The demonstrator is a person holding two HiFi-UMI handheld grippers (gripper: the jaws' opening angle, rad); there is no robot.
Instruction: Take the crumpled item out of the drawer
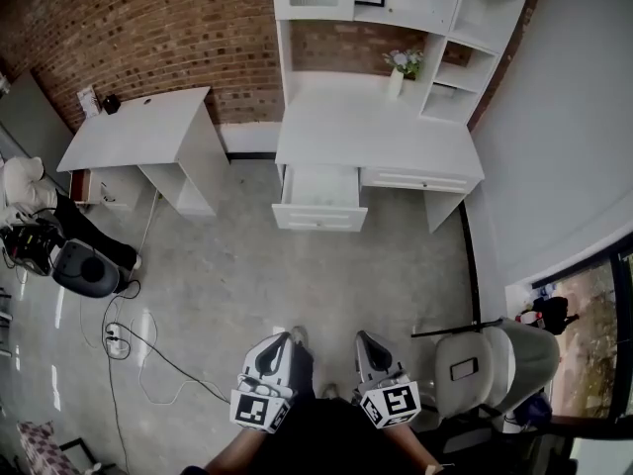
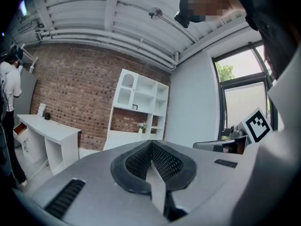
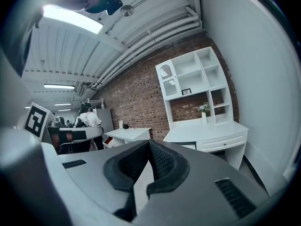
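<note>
Tongs, head view: left tongs (image 1: 281,338) and right tongs (image 1: 364,338) sit side by side low in the frame, both pointing toward the white desk (image 1: 396,132).
Drawer, head view: the drawer (image 1: 321,198) stands pulled out of the desk's left half, ahead of both tongs and well apart from them, with bare floor (image 1: 297,275) between.
Crumpled item, head view: the drawer's inside shows only as pale, and the crumpled item cannot be made out in it.
Left tongs, left gripper view: left tongs (image 2: 151,144) have their jaws together, the mesh pads meet at the tips, and nothing is between them.
Surroundings, left gripper view: the desk's shelf unit (image 2: 141,95) stands far beyond the tips, slightly to their left, and the right tongs' marker cube (image 2: 257,124) is off to the right.
Right tongs, right gripper view: right tongs (image 3: 147,143) have their jaws together and hold nothing.
Surroundings, right gripper view: the desk (image 3: 207,128) lies beyond the tips to their right, and a smaller white table (image 3: 127,134) lies to their left.
</note>
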